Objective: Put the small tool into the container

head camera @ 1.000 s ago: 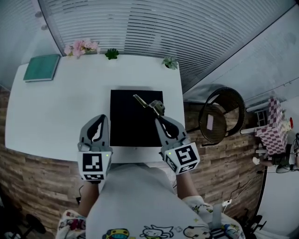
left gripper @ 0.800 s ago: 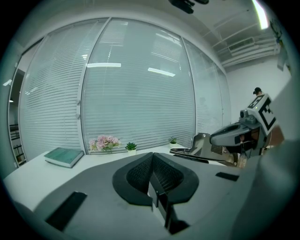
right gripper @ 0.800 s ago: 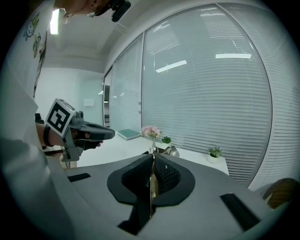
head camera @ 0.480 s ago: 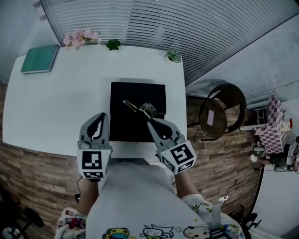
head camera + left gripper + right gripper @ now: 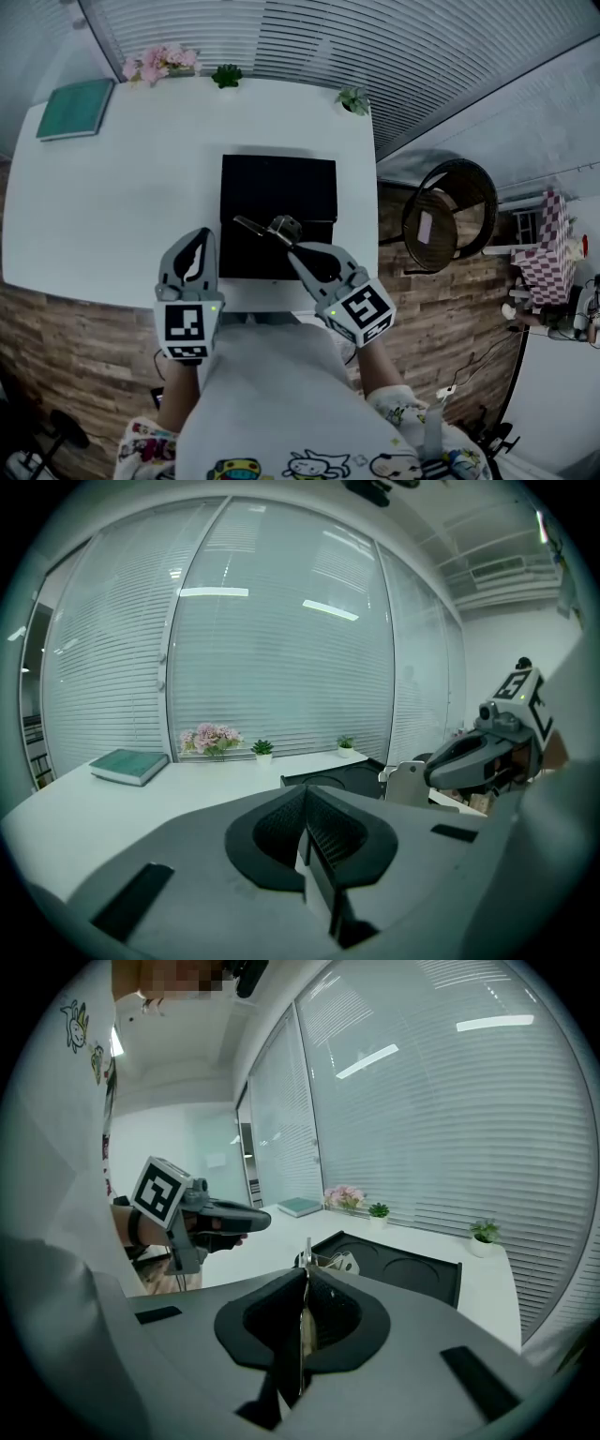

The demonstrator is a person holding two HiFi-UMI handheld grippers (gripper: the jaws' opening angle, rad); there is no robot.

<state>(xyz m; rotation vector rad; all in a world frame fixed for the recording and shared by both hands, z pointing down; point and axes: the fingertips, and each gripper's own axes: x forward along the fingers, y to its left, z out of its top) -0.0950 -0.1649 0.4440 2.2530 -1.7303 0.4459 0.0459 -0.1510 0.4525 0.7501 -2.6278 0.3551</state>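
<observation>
While the grey left gripper [image 5: 199,236] hung clenched on nothing above the near edge of the white table [image 5: 112,206], the grey right gripper [image 5: 298,249] beside it was clamped on the small silvery metal tool [image 5: 265,228] (its thin end pointing left), held over the front part of the flat black square container [image 5: 281,183]; beyond lay a green book [image 5: 75,107] and pink flowers [image 5: 155,64].

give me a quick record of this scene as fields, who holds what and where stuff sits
right gripper: shut on the small tool
small tool: metal, sticks out past the jaws, over the container's near part in the head view; contact unclear
container: black tray, flat on the white table
left gripper: shut, empty, left of the container
far table edge: green book, pink flowers
</observation>
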